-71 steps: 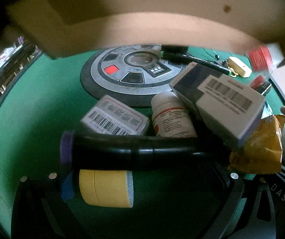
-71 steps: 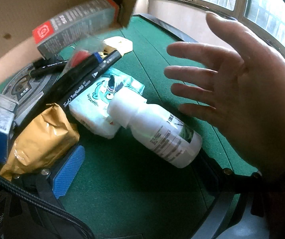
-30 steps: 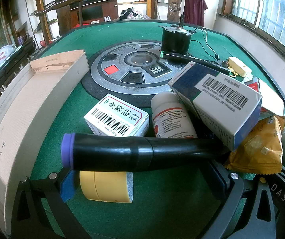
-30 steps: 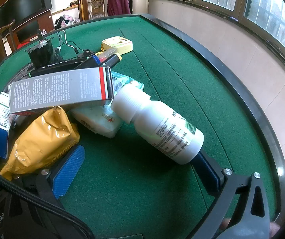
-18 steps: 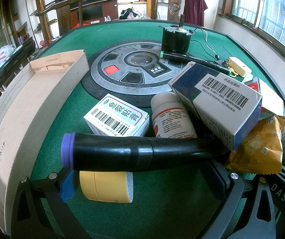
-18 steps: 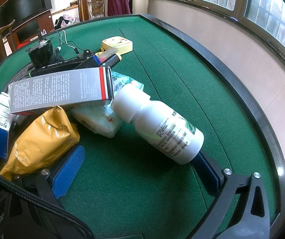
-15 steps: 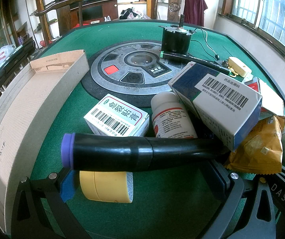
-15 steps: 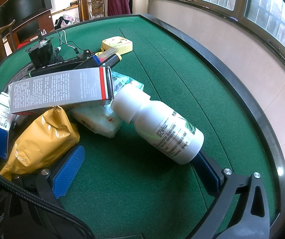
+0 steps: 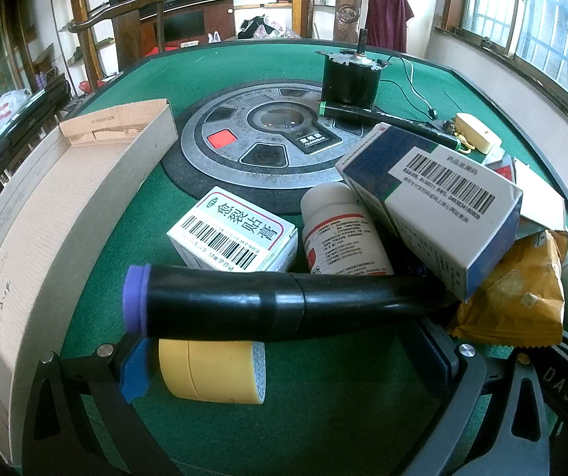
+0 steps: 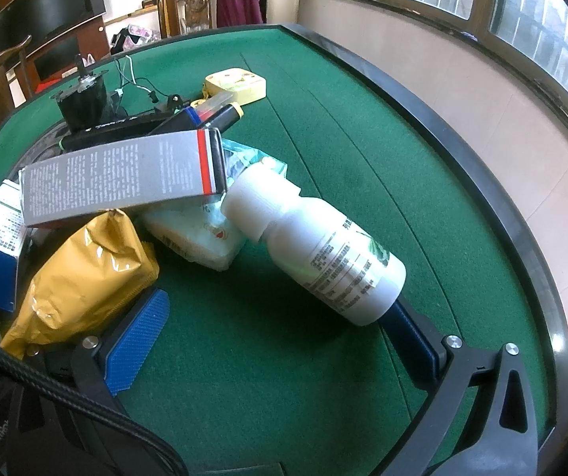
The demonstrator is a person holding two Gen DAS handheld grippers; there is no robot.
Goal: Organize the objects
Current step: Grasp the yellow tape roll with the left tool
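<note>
A heap of items lies on the green table. In the left wrist view a black marker [image 9: 284,303] with a purple end lies across my open left gripper [image 9: 284,361], and a yellow tape roll [image 9: 208,371] sits between its fingers. Behind them are a small barcoded box [image 9: 232,234], a white pill bottle [image 9: 339,234], a blue-and-white box [image 9: 438,194] and a gold packet [image 9: 513,297]. My right gripper [image 10: 274,337] stands open; a white bottle [image 10: 323,246] lies with its base against the right finger. A grey box [image 10: 121,174] rests on the gold packet [image 10: 85,273] and a tissue pack [image 10: 200,234].
A cardboard box [image 9: 58,206] lies open at the left. A round grey panel [image 9: 260,139] is set in the table's middle, with a black motor [image 9: 349,79] and its wires on it. A yellow plug [image 10: 236,83] and pens [image 10: 204,115] lie behind. The table's raised rim [image 10: 482,182] curves along the right.
2.4 s ago the cardboard box was tipped overhead and a hand was in the right view. Now the box lies at the left and the hand is gone. Nothing moved in the last second.
</note>
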